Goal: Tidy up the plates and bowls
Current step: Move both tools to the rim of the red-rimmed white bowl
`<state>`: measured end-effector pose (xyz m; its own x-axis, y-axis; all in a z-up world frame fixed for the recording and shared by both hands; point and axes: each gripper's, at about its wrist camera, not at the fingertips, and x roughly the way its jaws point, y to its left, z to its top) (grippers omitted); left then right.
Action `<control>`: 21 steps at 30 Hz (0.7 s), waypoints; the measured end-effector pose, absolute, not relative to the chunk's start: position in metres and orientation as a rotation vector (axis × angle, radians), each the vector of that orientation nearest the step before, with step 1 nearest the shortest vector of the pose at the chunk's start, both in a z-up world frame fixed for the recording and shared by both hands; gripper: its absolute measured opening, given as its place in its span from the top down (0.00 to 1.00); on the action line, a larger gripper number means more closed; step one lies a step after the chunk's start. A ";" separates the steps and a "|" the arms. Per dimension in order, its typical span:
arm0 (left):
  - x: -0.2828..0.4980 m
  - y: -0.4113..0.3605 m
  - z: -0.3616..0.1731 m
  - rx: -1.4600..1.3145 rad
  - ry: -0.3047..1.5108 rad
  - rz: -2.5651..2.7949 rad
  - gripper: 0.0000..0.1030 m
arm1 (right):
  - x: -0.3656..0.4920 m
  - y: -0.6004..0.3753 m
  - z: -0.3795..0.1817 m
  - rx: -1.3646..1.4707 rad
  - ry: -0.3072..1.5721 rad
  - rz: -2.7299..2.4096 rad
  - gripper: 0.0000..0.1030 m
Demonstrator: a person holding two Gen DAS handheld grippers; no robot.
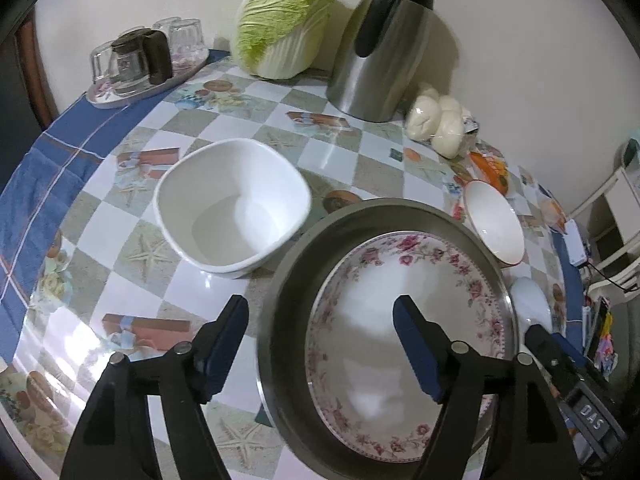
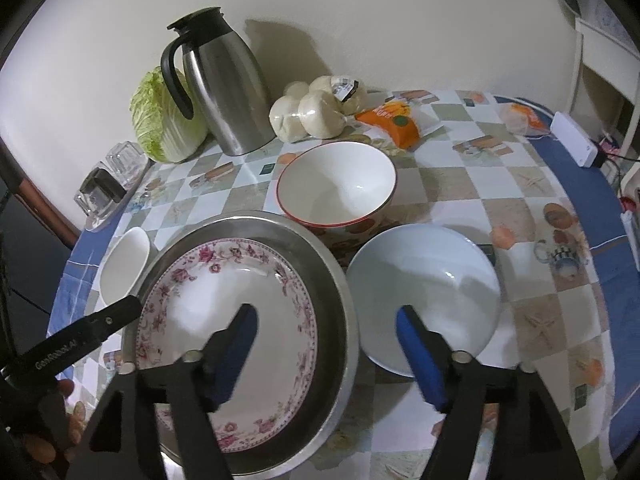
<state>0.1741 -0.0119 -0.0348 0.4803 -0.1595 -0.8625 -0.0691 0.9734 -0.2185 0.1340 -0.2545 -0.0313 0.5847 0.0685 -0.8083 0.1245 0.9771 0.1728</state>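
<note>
A floral-rimmed plate [image 1: 400,320] [image 2: 224,320] lies inside a round steel tray [image 1: 288,280] [image 2: 332,292]. A square white bowl [image 1: 232,204] [image 2: 124,264] sits left of the tray. A red-rimmed white bowl [image 1: 494,220] [image 2: 336,184] stands behind it. A plain white plate [image 2: 424,292] [image 1: 530,300] lies right of the tray. My left gripper [image 1: 320,320] is open and empty, straddling the tray's left rim. My right gripper [image 2: 326,324] is open and empty, straddling the gap between tray and white plate.
At the back stand a steel jug [image 1: 380,52] [image 2: 224,88], a cabbage [image 1: 284,24] [image 2: 164,120], bagged buns [image 1: 436,120] [image 2: 316,112], an orange packet [image 2: 392,120] and a tray of upturned glasses [image 1: 140,64]. A white box [image 2: 576,144] lies at the right edge.
</note>
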 end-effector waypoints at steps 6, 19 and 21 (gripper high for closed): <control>0.172 -0.007 -0.037 -0.226 1.089 -0.004 0.18 | 0.131 -0.255 -0.028 0.217 0.941 -0.034 0.16; 0.156 -0.006 -0.025 -0.213 1.084 0.015 0.04 | 0.118 -0.249 -0.019 0.191 0.949 -0.044 0.01; 0.153 -0.006 -0.022 -0.208 1.080 0.022 0.04 | 0.115 -0.249 -0.016 0.190 0.945 -0.047 0.00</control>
